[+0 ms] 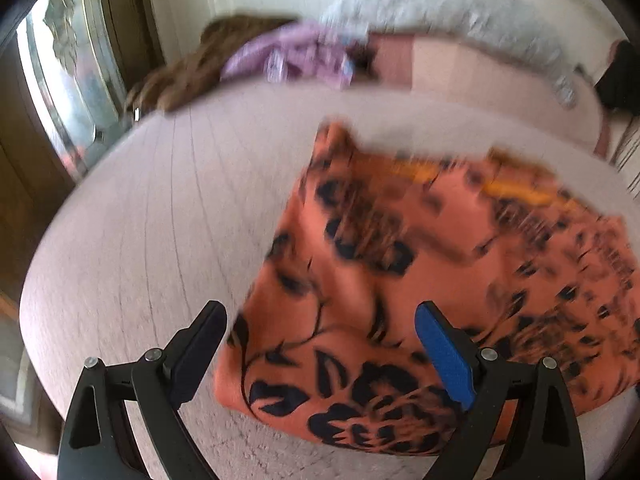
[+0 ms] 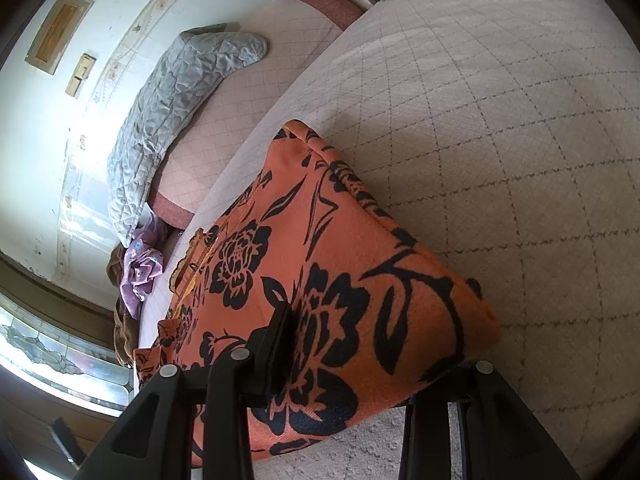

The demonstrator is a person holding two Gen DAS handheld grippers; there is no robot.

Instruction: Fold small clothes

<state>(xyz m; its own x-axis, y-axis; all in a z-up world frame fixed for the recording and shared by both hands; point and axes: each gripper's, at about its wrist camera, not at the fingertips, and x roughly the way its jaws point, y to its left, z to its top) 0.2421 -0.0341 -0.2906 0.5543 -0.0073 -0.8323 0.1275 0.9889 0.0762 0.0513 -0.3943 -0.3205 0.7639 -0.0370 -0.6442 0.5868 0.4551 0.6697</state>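
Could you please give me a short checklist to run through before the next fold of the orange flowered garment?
1. Right gripper closed on the orange garment: ok.
2. Left gripper open, straddling the garment's near corner, nothing pinched: ok.
3. Garment lying on the checked bedcover: ok.
4. Purple clothing apart from the garment: ok.
5. Layers aligned at the far edge: cannot tell, left view blurred.

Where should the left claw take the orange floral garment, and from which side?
Take the near corner of the garment, coming down from above and the bed's bare side. That corner lies flat between the open left claw's fingers, and its free edge faces the bare bedcover. The right claw seems to grip another edge.
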